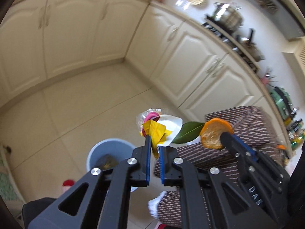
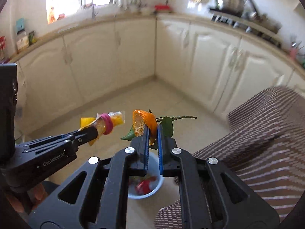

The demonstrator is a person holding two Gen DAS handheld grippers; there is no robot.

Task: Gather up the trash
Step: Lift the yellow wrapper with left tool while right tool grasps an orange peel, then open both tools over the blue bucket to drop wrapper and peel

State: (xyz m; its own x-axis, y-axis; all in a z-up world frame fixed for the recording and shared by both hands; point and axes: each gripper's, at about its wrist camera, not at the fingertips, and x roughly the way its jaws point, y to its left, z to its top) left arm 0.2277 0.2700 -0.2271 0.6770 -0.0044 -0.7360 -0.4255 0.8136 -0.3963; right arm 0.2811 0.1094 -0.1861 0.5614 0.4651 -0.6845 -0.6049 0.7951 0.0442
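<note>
My left gripper is shut on a bundle of wrappers: yellow and clear plastic, a pink band and white paper. It also shows in the right wrist view, with the wrappers sticking out. My right gripper is shut on an orange peel with a green leafy twig. In the left wrist view the peel and leaf show beside the wrappers. A light blue bin stands on the floor below both grippers; it holds some trash.
A brown striped sofa is on the right, close to both grippers. Cream kitchen cabinets line the far walls, with a cluttered counter above. A red object lies on the tiled floor left of the bin.
</note>
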